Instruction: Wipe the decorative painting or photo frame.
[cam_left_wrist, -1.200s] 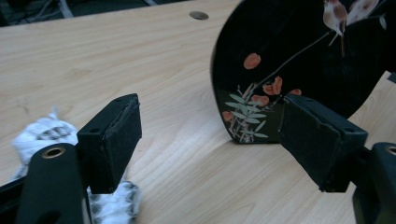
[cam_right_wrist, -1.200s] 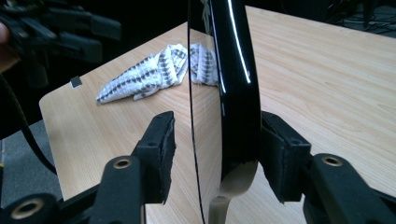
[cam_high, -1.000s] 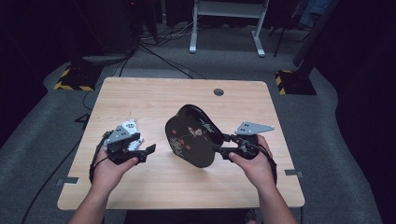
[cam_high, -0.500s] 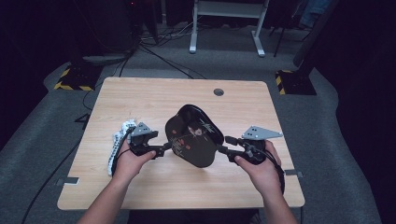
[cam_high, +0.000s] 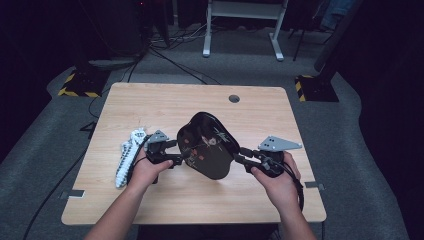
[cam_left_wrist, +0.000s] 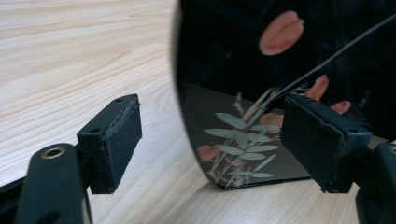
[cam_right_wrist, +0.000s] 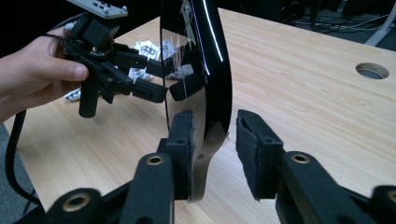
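Observation:
A glossy black dish (cam_high: 207, 145) with a leaf pattern stands on its edge, tilted, in the middle of the table. My left gripper (cam_high: 182, 152) is open at its left rim. In the left gripper view the dish (cam_left_wrist: 243, 70) has its rim between the spread pads (cam_left_wrist: 112, 140). My right gripper (cam_high: 239, 154) straddles the right rim and its jaws have just been closing. In the right gripper view one pad (cam_right_wrist: 182, 135) lies against the dish (cam_right_wrist: 196, 56), and the other pad stands a little off it. The left gripper (cam_right_wrist: 154, 88) shows beyond the dish.
A white patterned bundle (cam_high: 127, 155) lies on the wooden table (cam_high: 150, 105) just left of my left hand. A round cable hole (cam_high: 234, 98) sits near the far edge. A white desk frame and cables stand on the floor behind.
My left gripper has moved right and down, away from the white bundle to the dish's left rim. The right jaws have narrowed around the right rim.

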